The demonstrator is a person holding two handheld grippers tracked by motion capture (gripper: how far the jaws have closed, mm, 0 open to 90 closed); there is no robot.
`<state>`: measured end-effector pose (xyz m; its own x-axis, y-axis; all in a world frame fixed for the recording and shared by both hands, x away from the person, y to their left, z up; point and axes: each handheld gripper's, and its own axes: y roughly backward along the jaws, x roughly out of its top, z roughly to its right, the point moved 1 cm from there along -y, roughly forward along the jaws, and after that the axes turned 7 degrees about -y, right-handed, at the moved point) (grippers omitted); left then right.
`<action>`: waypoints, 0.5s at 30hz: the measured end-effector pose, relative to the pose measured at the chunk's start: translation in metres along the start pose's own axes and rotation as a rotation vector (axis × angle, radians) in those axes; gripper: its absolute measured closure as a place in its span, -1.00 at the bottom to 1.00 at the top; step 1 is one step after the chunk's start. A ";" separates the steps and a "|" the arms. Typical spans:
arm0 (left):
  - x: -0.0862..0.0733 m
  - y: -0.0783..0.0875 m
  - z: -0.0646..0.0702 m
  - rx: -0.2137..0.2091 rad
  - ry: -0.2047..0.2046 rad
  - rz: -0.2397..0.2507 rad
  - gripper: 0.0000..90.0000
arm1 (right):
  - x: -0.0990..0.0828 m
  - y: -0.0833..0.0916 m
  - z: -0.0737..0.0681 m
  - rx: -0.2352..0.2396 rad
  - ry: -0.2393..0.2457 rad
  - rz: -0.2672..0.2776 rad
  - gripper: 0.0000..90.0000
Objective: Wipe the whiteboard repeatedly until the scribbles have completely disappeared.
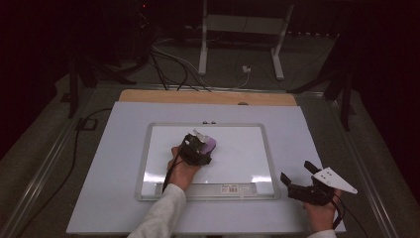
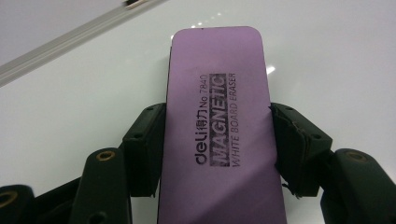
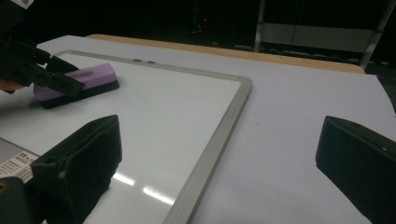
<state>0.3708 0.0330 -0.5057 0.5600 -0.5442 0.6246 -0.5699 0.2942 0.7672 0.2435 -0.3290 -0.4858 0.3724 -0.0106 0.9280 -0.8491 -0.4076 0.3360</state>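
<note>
- Pressure was what I judged mattered most: with the left gripper (image 2: 217,154) pinching the purple eraser (image 2: 217,121) across its long sides, I meant to keep the felt face flat on the whiteboard (image 1: 237,148) and not let it tip onto an edge.
- I wanted even, overlapping strokes that stopped short of the board's grey frame (image 3: 219,135), since catching the rim could twist the eraser out of the pads (image 2: 299,149).
- No marks were plain to me on the white surface, so I could not tell which patch needed wiping.
- In the left gripper view the eraser ran from between the jaws toward 12 o'clock, its printed label facing up.
- In the high view the eraser (image 1: 208,144) sat near the board's middle, at about 1 o'clock from my left hand (image 1: 184,171).
- The right gripper (image 1: 297,181) rested on the desk (image 1: 307,129) at 3 o'clock of the board, jaws spread, holding nothing.
</note>
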 end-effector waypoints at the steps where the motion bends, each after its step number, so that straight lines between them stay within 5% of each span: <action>1: -0.001 0.000 -0.003 0.007 0.007 -0.003 -0.08 | 0.000 0.000 0.000 0.000 0.000 0.000 -0.98; 15: -0.007 0.002 -0.020 0.054 0.068 -0.013 -0.08 | 0.000 0.000 0.000 0.000 -0.002 0.000 -0.98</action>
<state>0.3778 0.0530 -0.5057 0.6063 -0.4923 0.6245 -0.5928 0.2438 0.7676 0.2435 -0.3295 -0.4857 0.3729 -0.0122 0.9278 -0.8491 -0.4077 0.3359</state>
